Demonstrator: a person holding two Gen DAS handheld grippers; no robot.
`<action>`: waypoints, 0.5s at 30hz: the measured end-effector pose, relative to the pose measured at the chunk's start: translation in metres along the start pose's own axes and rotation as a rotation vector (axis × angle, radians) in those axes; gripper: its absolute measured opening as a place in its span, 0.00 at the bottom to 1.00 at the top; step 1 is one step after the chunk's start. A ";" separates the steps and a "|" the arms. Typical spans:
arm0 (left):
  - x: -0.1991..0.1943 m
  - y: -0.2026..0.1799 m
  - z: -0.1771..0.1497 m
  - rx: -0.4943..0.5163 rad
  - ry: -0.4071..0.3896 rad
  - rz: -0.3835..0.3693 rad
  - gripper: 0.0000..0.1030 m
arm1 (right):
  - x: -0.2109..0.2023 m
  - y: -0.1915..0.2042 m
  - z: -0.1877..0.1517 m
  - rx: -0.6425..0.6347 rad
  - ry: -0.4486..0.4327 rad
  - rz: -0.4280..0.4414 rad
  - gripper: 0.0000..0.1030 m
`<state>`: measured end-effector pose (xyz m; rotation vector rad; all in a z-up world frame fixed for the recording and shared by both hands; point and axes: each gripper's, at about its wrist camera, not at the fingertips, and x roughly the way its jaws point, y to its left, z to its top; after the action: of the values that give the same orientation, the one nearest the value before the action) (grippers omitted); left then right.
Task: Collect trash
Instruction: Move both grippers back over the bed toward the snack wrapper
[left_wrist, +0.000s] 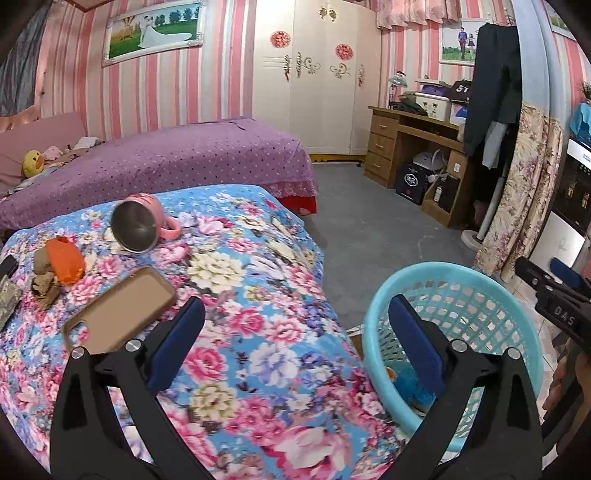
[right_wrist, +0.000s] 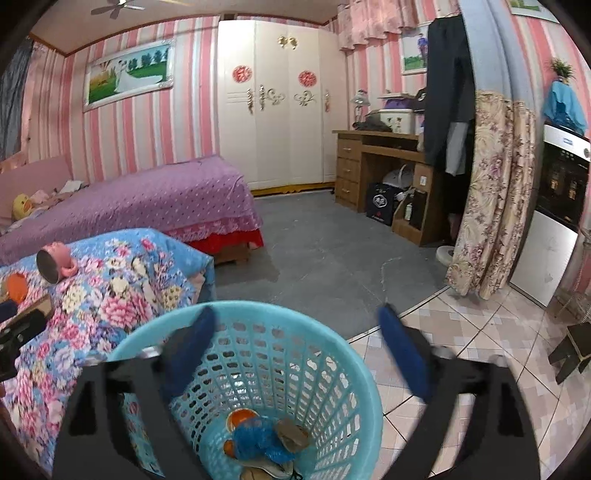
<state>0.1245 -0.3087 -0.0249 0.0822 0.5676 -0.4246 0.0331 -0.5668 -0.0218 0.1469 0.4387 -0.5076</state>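
Note:
On the table's floral cloth (left_wrist: 258, 295) lie an orange crumpled scrap (left_wrist: 66, 262) and brown crumpled paper (left_wrist: 44, 280), at the far left. My left gripper (left_wrist: 295, 302) hovers open over the cloth, right of them, with nothing between its fingers. A light-blue mesh basket (left_wrist: 480, 273) stands on the floor by the table's right edge. My right gripper (right_wrist: 295, 314) is open above the basket (right_wrist: 332, 325), its jaws empty. At the basket's bottom lie a blue wad (right_wrist: 258, 439), an orange piece (right_wrist: 240, 419) and a brown scrap (right_wrist: 291, 432).
A pink mug (left_wrist: 142, 221) lies on its side and a phone in a brown case (left_wrist: 122, 310) rests near the left fingers. Behind are a purple bed (left_wrist: 184, 158), a wooden desk (left_wrist: 406, 147), a floral curtain (right_wrist: 491, 192) and a dark stool (right_wrist: 572, 347).

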 end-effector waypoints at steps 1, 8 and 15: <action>-0.002 0.003 0.001 -0.002 -0.003 0.002 0.95 | -0.002 0.002 0.001 0.002 -0.010 -0.010 0.93; -0.017 0.034 0.007 -0.017 -0.019 0.041 0.95 | -0.007 0.028 0.009 -0.011 -0.019 -0.013 0.95; -0.030 0.072 0.014 -0.025 -0.038 0.087 0.95 | -0.010 0.061 0.013 -0.014 -0.019 0.026 0.95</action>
<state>0.1384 -0.2343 0.0002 0.0742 0.5294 -0.3334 0.0605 -0.5125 -0.0040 0.1337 0.4212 -0.4795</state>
